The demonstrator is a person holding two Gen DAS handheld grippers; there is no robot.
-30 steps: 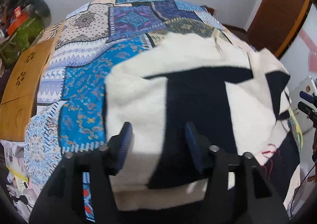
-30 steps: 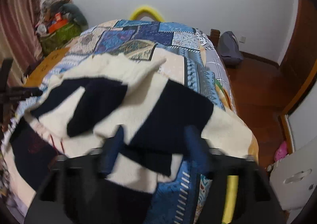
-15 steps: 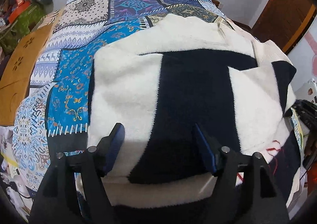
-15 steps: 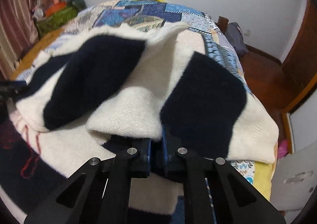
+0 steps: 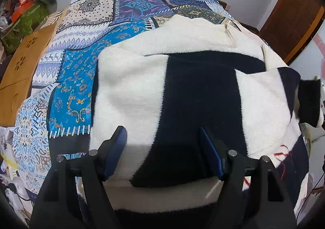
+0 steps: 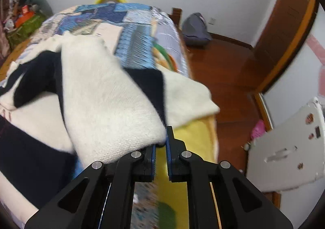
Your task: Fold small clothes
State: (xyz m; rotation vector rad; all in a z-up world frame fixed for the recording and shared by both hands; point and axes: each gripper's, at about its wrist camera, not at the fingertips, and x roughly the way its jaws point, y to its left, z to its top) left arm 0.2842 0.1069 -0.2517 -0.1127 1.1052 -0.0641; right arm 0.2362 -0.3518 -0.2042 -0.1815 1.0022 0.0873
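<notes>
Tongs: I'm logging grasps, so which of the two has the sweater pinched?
The right tongs: closed on the cream-and-navy sweater edge. The left tongs hover wide open above it.

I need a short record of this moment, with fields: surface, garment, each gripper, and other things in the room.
surface: bed with patchwork quilt
garment: cream and navy sweater, lying on the quilt, partly folded
left gripper: jaws open, above the sweater's near part, holding nothing
right gripper: jaws shut on a cream edge of the sweater, which is lifted off the bed
floor: wooden; grey bag against the far wall
door: brown wooden door at the right
</notes>
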